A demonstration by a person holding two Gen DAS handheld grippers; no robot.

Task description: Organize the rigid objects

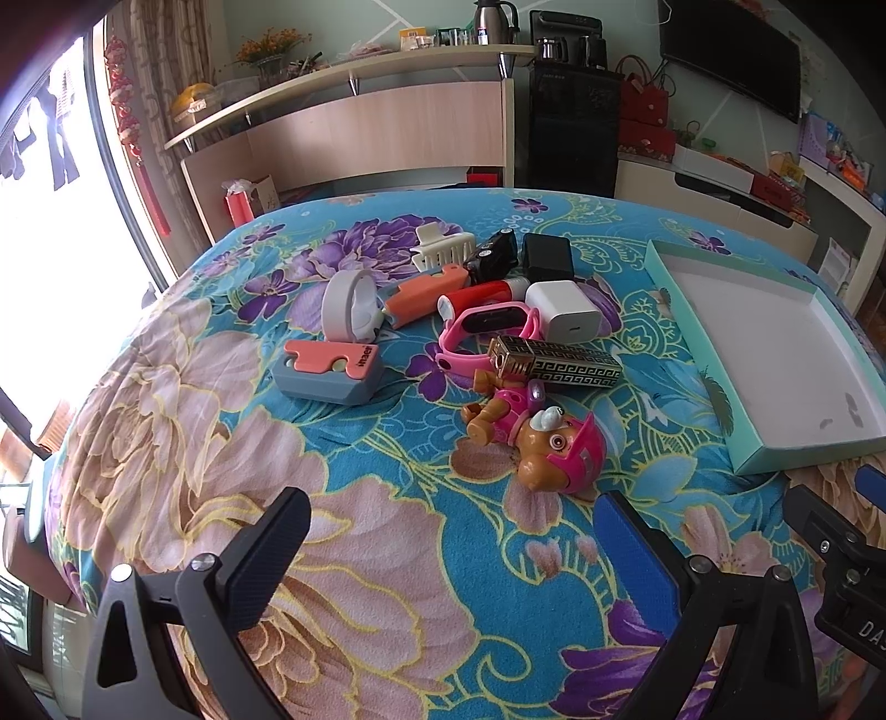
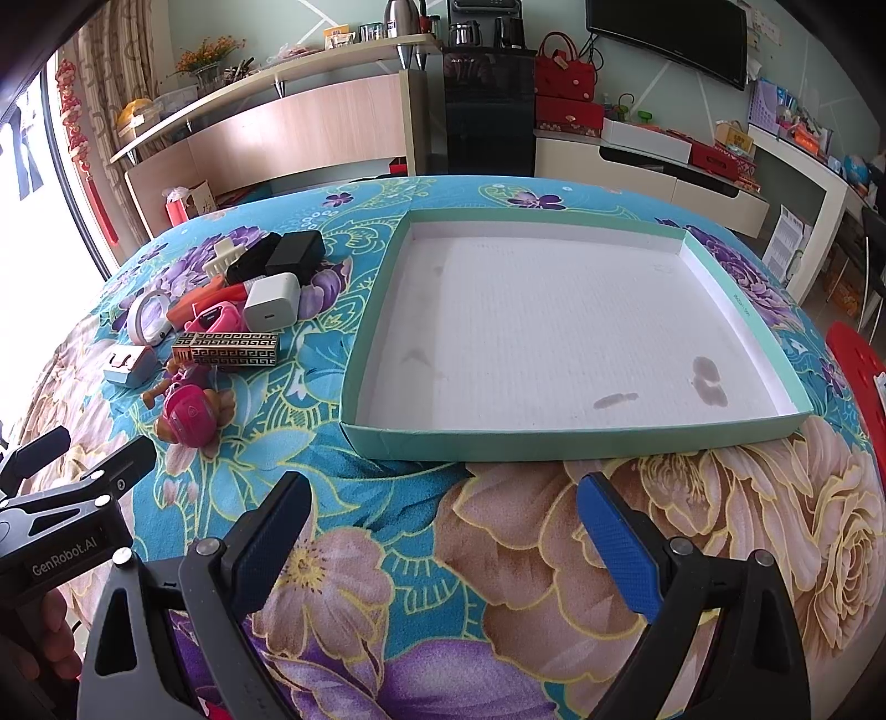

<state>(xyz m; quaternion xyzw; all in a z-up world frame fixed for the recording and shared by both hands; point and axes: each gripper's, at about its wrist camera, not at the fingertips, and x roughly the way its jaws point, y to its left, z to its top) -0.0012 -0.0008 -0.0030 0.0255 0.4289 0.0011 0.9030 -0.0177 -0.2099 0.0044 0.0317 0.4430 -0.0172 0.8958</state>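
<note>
Left wrist view: left gripper (image 1: 451,531) released, jaws wide, holding nothing; just ahead lies the toy pup (image 1: 531,443), beyond it the patterned box (image 1: 559,363), white charger (image 1: 562,310) and hair clip (image 1: 443,249) in one cluster. Right wrist view: right gripper (image 2: 443,515) likewise released; directly ahead sits the shallow box lid (image 2: 581,440), its stained white floor fully shown here only. Floral cloth (image 2: 526,526) covers the surface; television (image 2: 670,33) mounted beyond.

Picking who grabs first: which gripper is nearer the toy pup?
Left. The left gripper hovers open just in front of the pup; the right gripper sits off to its right, facing the tray.
</note>
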